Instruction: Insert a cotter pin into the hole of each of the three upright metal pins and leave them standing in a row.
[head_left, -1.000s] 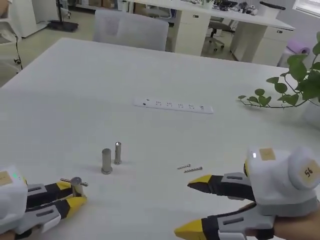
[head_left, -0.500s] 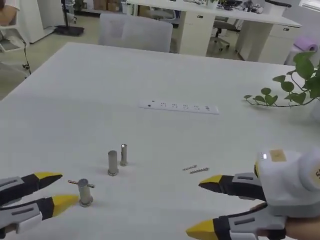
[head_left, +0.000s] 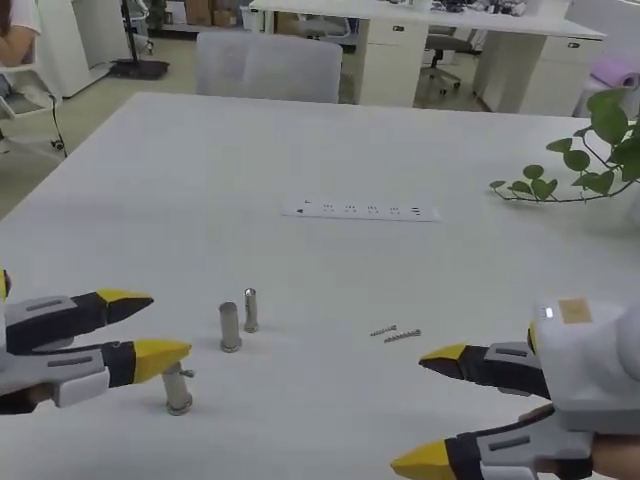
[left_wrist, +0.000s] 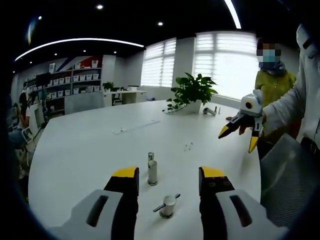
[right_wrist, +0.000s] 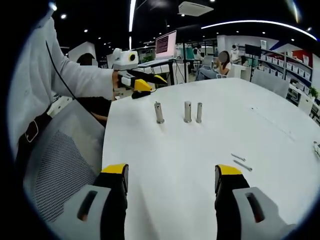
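Three upright metal pins stand on the white table (head_left: 330, 150). The nearest pin (head_left: 178, 390) (left_wrist: 168, 206) (right_wrist: 159, 112) has a cotter pin through its top. Two bare pins (head_left: 230, 327) (head_left: 250, 310) stand close together just beyond it, also seen as bare pins (left_wrist: 152, 171) (right_wrist: 187, 111). Two loose cotter pins (head_left: 395, 333) (left_wrist: 188, 146) (right_wrist: 240, 161) lie to the right. My left gripper (head_left: 165, 325) (left_wrist: 169, 174) hangs open just above and left of the nearest pin, holding nothing. My right gripper (head_left: 412, 410) (right_wrist: 171, 171) is open near the table's front right, empty.
A white power strip (head_left: 360, 210) lies across the middle of the table. A leafy plant (head_left: 590, 150) stands at the far right edge. A grey chair (head_left: 268, 65) sits behind the table, with desks beyond. A person stands at the table's near side in both gripper views.
My left gripper opened and let go of the pin with the cotter pin, which now stands alone on the table. The gripper has lifted back from it. The right gripper stays open.
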